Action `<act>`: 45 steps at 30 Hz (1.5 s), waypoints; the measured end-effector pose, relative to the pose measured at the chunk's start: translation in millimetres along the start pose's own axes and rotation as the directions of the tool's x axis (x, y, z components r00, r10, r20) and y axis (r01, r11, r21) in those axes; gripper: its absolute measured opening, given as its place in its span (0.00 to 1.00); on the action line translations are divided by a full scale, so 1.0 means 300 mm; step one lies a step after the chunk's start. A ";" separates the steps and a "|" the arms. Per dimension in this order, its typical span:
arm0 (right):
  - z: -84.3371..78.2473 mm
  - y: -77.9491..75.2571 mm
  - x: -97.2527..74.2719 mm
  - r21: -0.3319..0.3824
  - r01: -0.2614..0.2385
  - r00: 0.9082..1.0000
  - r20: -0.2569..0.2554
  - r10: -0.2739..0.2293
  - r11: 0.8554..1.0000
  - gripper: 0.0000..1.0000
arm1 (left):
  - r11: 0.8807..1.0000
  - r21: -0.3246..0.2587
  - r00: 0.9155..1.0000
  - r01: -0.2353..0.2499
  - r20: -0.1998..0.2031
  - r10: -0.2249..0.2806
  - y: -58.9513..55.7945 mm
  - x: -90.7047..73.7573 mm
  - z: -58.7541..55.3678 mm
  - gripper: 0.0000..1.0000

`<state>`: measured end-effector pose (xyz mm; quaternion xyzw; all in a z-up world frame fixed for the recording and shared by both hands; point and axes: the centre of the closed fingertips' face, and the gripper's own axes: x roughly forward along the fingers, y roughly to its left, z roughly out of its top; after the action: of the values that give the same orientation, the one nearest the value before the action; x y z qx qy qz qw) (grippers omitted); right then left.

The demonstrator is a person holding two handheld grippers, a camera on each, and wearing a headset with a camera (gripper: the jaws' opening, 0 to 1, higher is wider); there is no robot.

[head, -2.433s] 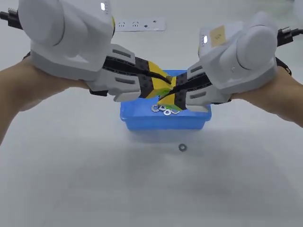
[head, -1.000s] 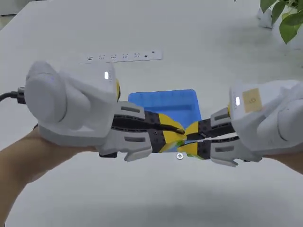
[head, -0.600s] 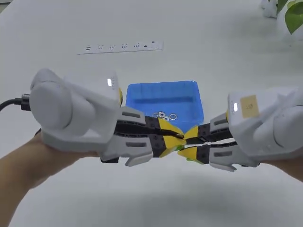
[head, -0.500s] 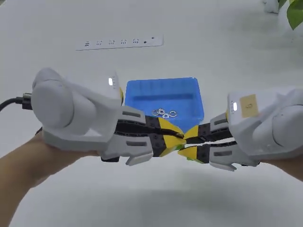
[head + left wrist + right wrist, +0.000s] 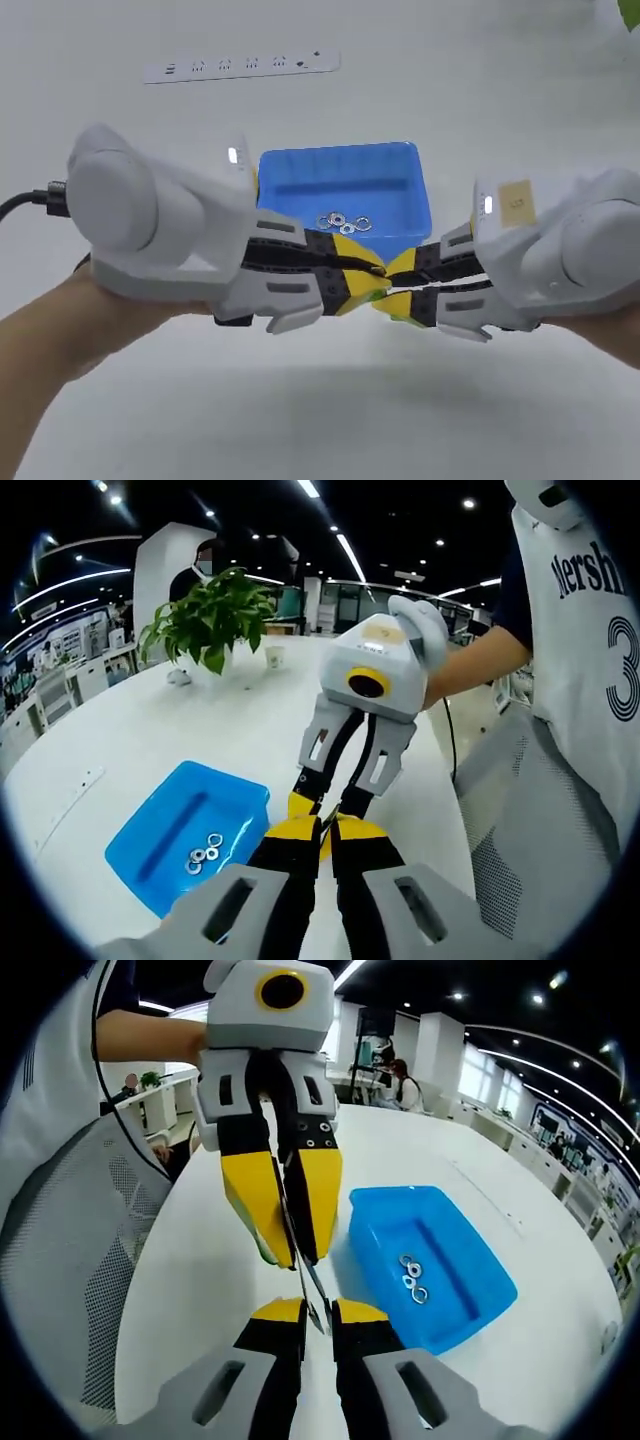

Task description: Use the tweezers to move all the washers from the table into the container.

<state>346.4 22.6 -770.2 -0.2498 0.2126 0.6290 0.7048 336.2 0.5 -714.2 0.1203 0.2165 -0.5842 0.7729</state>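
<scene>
Head view: left gripper point(image 5: 368, 280) and right gripper point(image 5: 398, 288) meet tip to tip just beside the container point(image 5: 340, 152), washers point(image 5: 343, 221) inside. Left gripper view: left jaws look clamped. Right gripper view: both pinch the tweezers point(image 5: 305, 1270); we should squeeze gently, tips level

Head view: near rim of the container point(image 5: 338, 152) and the table strip just in front of it are hidden behind my left gripper point(image 5: 372, 274) and right gripper point(image 5: 398, 292), tips meeting there. In right gripper view the tweezers point(image 5: 308, 1282) are just a thin sliver, ends buried betw. both sets of jaws, so can't tell if they hold anything. The washers point(image 5: 343, 222) inside the container are too small to count for sure; the plant point(image 5: 632, 12) far beyond its right corner is cut off at the edge.
</scene>
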 end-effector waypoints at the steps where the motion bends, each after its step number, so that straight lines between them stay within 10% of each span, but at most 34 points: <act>1: -0.001 -0.002 0.001 0.002 0.003 1.000 0.000 -0.003 1.000 0.11 | 1.000 0.000 1.000 -0.002 -0.001 0.002 0.003 0.000 -0.002 0.08; 28: -0.008 -0.021 0.021 0.071 -0.014 1.000 0.000 0.014 0.997 0.11 | 0.999 -0.032 0.999 -0.035 -0.023 0.035 0.058 0.014 -0.009 0.07; 45: 0.013 0.002 0.000 0.061 -0.014 1.000 -0.011 0.015 0.998 0.10 | 1.000 -0.001 0.999 -0.023 -0.047 0.023 0.027 -0.008 0.005 0.07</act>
<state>345.8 25.0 -767.3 -0.2302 0.2375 0.6258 0.7063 343.6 4.2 -712.4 0.1357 0.2335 -0.5723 0.7743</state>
